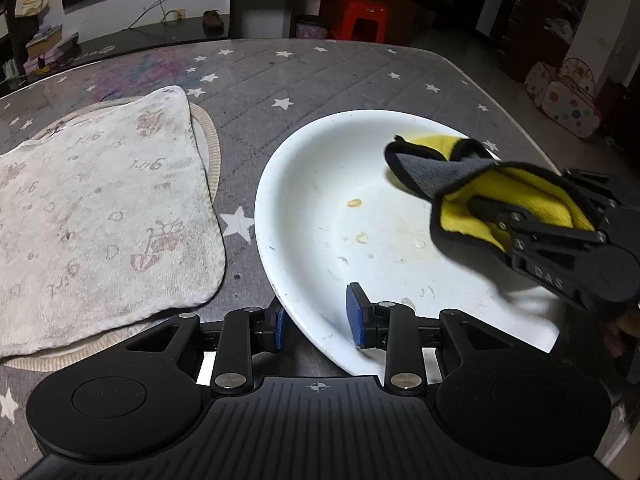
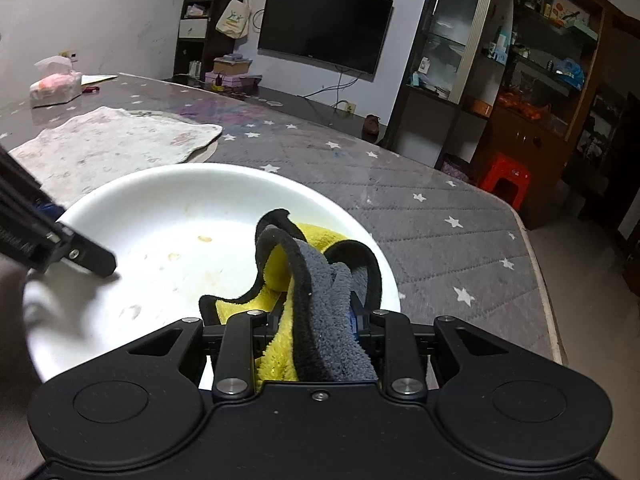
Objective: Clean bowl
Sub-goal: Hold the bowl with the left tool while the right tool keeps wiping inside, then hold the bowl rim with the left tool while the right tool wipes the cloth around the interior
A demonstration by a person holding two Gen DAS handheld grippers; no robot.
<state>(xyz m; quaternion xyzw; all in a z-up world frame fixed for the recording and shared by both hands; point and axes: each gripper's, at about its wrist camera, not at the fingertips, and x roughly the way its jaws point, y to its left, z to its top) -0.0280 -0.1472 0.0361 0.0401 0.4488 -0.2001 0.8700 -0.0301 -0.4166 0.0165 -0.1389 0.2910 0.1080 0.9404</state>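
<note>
A white bowl [image 1: 340,184] [image 2: 168,208] lies on the grey star-patterned table, with yellowish spots [image 1: 354,202] and smears on its inside. My left gripper [image 1: 318,320] is shut on the bowl's near rim, one blue pad outside and the other inside. In the right wrist view one of its fingers [image 2: 96,260] shows at the bowl's left side. My right gripper [image 2: 316,312] [image 1: 492,208] is shut on a yellow and grey cloth [image 2: 328,320] [image 1: 436,172] with black edging. The cloth's free end hangs over the bowl's right inner side.
A white patterned towel [image 1: 100,208] [image 2: 120,140] lies on a round mat left of the bowl. A tissue pack [image 2: 56,86] stands at the table's far left. The table's edge [image 2: 536,280] runs close on the right, with a red stool [image 2: 504,176] beyond.
</note>
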